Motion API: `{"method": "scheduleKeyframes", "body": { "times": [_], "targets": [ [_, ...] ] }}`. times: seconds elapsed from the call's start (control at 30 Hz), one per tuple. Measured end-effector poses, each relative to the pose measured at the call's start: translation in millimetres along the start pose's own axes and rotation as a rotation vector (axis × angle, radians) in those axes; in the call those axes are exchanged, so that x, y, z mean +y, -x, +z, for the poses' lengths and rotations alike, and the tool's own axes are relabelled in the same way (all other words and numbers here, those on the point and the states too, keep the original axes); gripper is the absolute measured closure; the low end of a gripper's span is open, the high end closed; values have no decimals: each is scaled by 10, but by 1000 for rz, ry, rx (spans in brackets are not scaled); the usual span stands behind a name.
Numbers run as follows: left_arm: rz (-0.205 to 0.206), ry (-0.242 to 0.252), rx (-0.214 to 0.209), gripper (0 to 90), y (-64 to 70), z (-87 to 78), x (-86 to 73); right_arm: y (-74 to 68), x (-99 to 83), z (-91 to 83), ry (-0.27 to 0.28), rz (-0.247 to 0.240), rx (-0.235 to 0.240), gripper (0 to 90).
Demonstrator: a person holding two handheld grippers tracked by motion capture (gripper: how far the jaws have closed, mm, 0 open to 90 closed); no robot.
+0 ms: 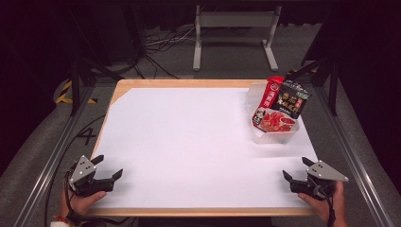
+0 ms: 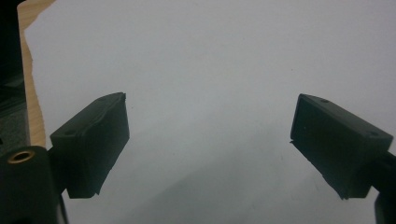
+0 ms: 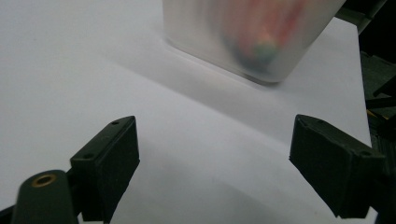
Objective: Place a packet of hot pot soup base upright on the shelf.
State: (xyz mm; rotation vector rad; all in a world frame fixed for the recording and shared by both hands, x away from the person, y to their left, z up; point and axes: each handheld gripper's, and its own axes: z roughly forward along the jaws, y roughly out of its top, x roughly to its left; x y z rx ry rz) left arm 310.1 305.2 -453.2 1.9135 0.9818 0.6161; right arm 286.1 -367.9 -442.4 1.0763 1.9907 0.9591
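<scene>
A clear plastic bin (image 1: 274, 134) stands at the table's far right, holding a red packet (image 1: 270, 106) and a black packet (image 1: 292, 99) that lean upright in it. My left gripper (image 1: 108, 166) rests open at the front left corner, nothing between its jaws; its fingers (image 2: 93, 144) spread wide over bare white sheet. Open too, my right gripper (image 1: 296, 168) sits at the front right corner, well short of the bin. In the right gripper view the frosted bin (image 3: 252, 37) looms blurred beyond the fingers (image 3: 336, 161).
A white sheet (image 1: 189, 142) covers the wooden table (image 1: 124, 86). Metal rails run along both sides of the table. A grey metal stand (image 1: 234, 35) and cables lie on the floor beyond the far edge.
</scene>
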Motion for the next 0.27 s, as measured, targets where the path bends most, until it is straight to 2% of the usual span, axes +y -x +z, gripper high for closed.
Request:
{"method": "scheduleKeyframes", "body": {
  "times": [0.07, 0.13, 0.27],
  "targets": [
    [-24, 5, 11, 134, -23, -11, -14, -2, -3, -2, -4, -3, -2, 164],
    [-29, 12, 10, 131, -24, -18, -16, -2, 2, -10, -1, -1, -4, 165],
    [-13, 7, 11, 126, -13, -9, -3, -3, 13, -25, 3, -6, -5, 165]
  ]
}}
